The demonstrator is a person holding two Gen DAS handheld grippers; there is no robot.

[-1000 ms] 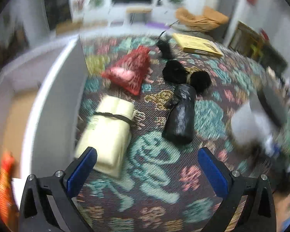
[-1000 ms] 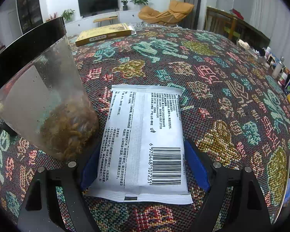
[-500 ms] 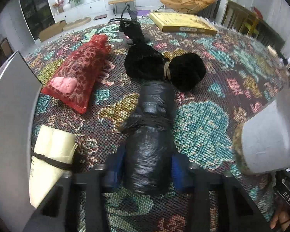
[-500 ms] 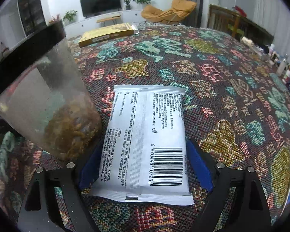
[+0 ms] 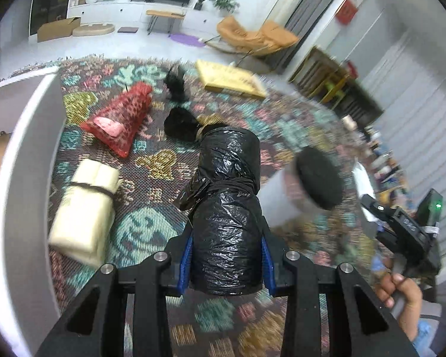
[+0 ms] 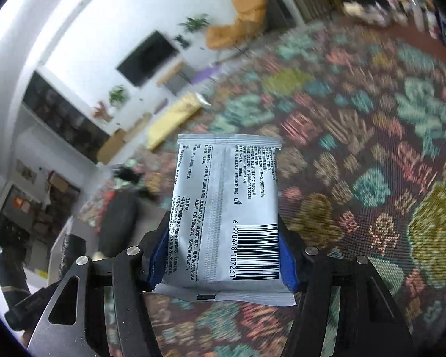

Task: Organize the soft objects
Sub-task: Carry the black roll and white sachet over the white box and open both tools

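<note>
While both tools are loaded, neither load rests fully on the bench point(image 5: 151, 196). Left tool point(image 5: 226, 254): its blue pads are clamped on the lower part of a black roll point(image 5: 227, 208), a cylinder wrapped in glossy plastic film and cinched with a band about halfway up. The roll extends forward from the jaws, and appears raised off the patterned cloth.

Ahead-left of the left tool, a cream bundle point(image 5: 84, 205) tied with a dark band lies flat on the bench. Further ahead-left lies a red mesh bag point(image 5: 120, 120). Directly ahead, beyond the roll's far end, sits a black pouch point(image 5: 180, 123), with a smaller black tuft point(image 5: 175, 84) behind it and a yellow box point(image 5: 230, 78) at the far edge. A white panel point(image 5: 23, 154) runs along the left side. To the right, a pale container with a black lid point(image 5: 307, 183) is blurred. At far right, a hand grips the right tool's handle point(image 5: 407, 232).

Right tool point(image 6: 223, 255): its pads are clamped on the sides of a white packet point(image 6: 226, 211), barcode and print facing the camera. The packet stands out ahead of the jaws, above the cloth. To the left, dark shapes are too blurred to identify.
</note>
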